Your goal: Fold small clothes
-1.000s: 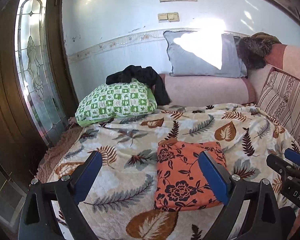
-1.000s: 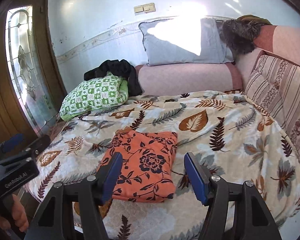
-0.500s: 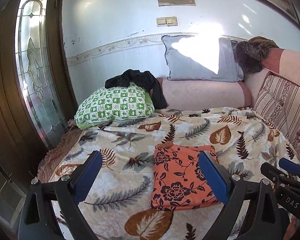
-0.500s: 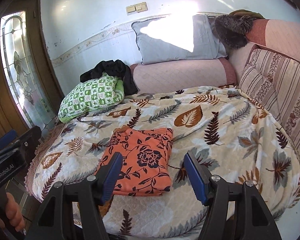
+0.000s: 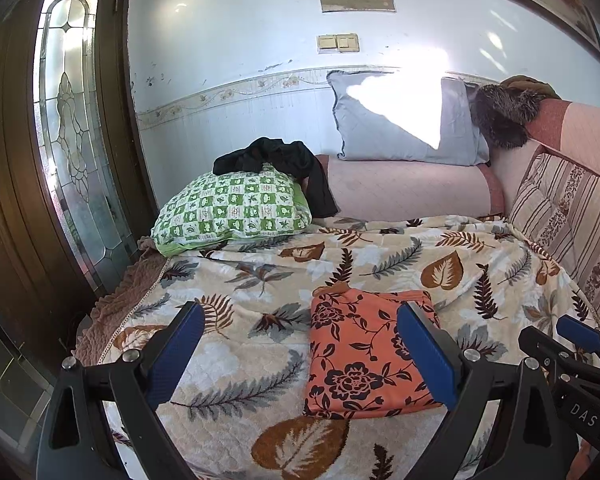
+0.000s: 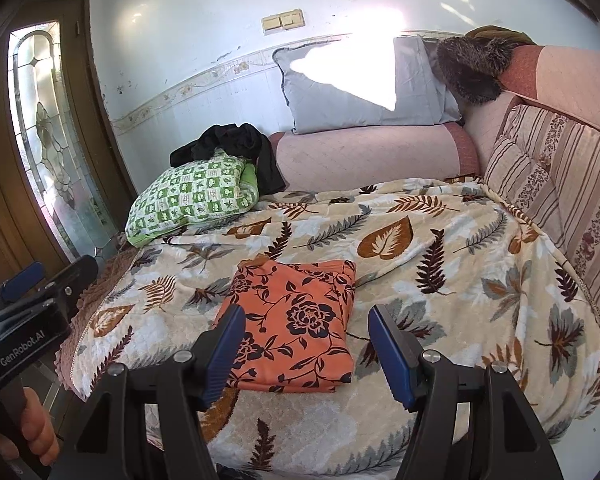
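An orange garment with a dark flower print point(image 5: 364, 352) point(image 6: 296, 320) lies folded into a neat rectangle on the leaf-patterned blanket point(image 5: 240, 340) point(image 6: 440, 280). My left gripper point(image 5: 300, 320) is held back from the bed with its blue pads wide apart and nothing between them. My right gripper point(image 6: 306, 320) is also open and empty, above the near edge of the bed, with the garment seen past its fingers. Neither gripper touches the cloth. The right gripper's tips point(image 5: 568, 332) show at the right edge of the left wrist view.
A green checked pillow point(image 5: 232, 210) with a black garment point(image 5: 284, 160) on it lies at the back left. A grey pillow point(image 5: 404, 120) rests on a pink bolster point(image 5: 408, 190). Striped cushions point(image 6: 556, 184) line the right side. A wooden door with patterned glass point(image 5: 72, 140) stands at the left.
Both views have drawn back slightly from the bed, so the folded garment sits a little farther off. The garment has not moved and both grippers stay open.
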Action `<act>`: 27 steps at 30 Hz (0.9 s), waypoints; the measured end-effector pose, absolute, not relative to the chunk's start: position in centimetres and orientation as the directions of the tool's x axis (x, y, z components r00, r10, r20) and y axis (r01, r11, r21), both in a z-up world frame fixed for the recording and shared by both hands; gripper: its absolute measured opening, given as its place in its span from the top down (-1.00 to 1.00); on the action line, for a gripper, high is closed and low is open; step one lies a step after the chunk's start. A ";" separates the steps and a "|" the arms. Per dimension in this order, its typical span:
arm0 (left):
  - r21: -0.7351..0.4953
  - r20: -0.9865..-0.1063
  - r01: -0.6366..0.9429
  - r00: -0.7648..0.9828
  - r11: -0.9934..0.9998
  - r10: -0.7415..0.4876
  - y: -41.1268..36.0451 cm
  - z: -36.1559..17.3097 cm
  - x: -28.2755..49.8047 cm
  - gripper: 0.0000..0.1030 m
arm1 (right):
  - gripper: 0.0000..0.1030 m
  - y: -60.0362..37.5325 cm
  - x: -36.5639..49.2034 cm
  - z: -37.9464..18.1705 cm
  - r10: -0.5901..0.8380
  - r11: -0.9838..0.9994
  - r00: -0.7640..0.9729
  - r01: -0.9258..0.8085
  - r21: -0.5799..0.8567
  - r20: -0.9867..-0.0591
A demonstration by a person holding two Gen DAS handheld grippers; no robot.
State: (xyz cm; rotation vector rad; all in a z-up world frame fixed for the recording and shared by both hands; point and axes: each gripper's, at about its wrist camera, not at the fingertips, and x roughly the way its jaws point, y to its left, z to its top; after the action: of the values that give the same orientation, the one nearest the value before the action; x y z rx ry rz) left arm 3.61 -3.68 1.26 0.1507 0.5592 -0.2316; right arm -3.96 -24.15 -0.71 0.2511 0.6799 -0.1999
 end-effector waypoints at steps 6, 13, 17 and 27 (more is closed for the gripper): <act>0.075 -0.538 0.256 0.824 0.964 -0.177 -3.6 1.3 3.6 -0.88 | -0.32 -23.7 -3.8 -0.7 -0.095 0.953 0.760 0.256 0.162 -0.643; 0.069 -0.534 0.253 0.826 0.965 -0.178 -3.6 1.6 3.4 -0.88 | -0.32 -23.2 -3.4 -0.4 -0.088 0.957 0.764 0.243 0.159 -0.640; 0.063 -0.529 0.253 0.829 0.965 -0.183 -3.6 1.9 3.3 -0.88 | -0.32 -22.8 -3.3 0.2 -0.088 0.959 0.774 0.237 0.158 -0.627; 0.052 -0.520 0.253 0.833 0.966 -0.190 -3.1 2.6 3.1 -0.88 | -0.32 -21.9 -3.0 1.3 -0.094 0.965 0.789 0.223 0.140 -0.608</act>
State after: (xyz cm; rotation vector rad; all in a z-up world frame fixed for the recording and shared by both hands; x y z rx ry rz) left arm 3.11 -3.11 2.55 0.1206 0.5374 -0.2351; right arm -3.00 -21.85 1.25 0.2100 0.6409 -0.1723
